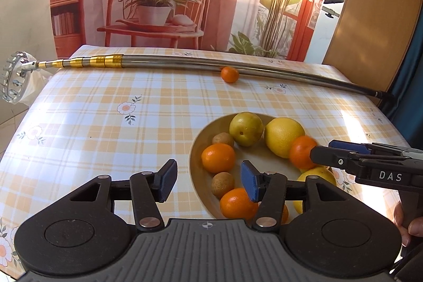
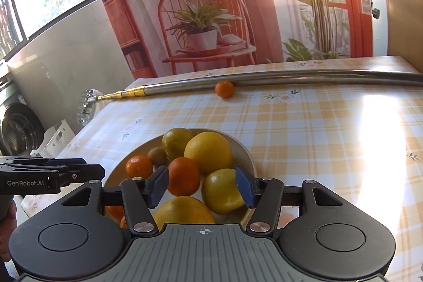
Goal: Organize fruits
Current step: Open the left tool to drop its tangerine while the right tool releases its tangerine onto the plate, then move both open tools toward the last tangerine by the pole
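Fruit is gathered in a pale bowl [image 1: 197,149] on the checked tablecloth [image 1: 105,123]. In the left wrist view, eight pieces can be counted in the bowl: four small oranges [image 1: 218,158], two small brown fruits [image 1: 223,139], one yellow-green round fruit [image 1: 246,128] and one large lemon-yellow citrus [image 1: 283,135]; further yellow fruit is partly hidden behind the gripper parts. One more small orange [image 1: 229,74] lies apart on the cloth, touching a long metal pole [image 1: 185,63]. The left gripper [image 1: 208,180] is seen spread wide over the bowl's near rim, with nothing between its two blue pads [image 1: 248,180]. The right gripper [image 1: 323,153] enters from the right, its tip at one of the oranges; whether it is spread or closed cannot be told from this angle. Part of a hand [image 1: 404,225] is seen on its handle.

In the right wrist view, the right gripper [image 2: 202,186] is spread above the bowl [image 2: 246,152], with an orange [image 2: 183,176] and a yellow citrus [image 2: 223,190] lying between and below its pads, neither one pinched. One lone orange [image 2: 224,89] is seen against the pole [image 2: 317,77]. The left gripper [image 2: 87,172] appears side-on at the left edge.
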`<state>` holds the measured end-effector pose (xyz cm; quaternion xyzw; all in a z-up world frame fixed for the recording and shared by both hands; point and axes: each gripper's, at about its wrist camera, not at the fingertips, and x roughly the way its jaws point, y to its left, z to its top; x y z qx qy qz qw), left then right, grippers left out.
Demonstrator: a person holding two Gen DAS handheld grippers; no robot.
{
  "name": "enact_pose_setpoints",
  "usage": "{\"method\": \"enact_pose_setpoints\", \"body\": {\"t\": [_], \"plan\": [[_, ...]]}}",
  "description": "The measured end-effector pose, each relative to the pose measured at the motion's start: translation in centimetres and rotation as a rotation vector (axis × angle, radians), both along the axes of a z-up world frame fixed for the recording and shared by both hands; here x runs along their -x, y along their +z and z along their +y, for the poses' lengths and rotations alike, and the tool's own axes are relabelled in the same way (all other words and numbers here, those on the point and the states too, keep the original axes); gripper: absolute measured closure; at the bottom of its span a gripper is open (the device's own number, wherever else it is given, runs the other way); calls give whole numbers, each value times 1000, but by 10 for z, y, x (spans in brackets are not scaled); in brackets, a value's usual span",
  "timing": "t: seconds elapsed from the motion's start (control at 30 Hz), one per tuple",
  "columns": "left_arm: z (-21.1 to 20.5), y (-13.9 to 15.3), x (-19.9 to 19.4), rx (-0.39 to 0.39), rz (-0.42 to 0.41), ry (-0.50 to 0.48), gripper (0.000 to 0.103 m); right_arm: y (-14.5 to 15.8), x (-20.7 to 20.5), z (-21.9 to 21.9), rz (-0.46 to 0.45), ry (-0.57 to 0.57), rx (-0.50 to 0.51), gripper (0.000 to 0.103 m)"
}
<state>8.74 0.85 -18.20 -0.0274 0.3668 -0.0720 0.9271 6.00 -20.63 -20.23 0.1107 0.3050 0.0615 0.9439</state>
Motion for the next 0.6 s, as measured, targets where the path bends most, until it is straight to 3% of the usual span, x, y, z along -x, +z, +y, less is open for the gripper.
{"method": "enact_pose_setpoints", "body": {"t": [0.33,0.6], "plan": [[0,-1,0,0,-3,5,47,-1,1,-4,-2,-31,0,51],[15,9,-9,4,-33,51,47,15,-2,-17,-83,-56,32,51]]}}
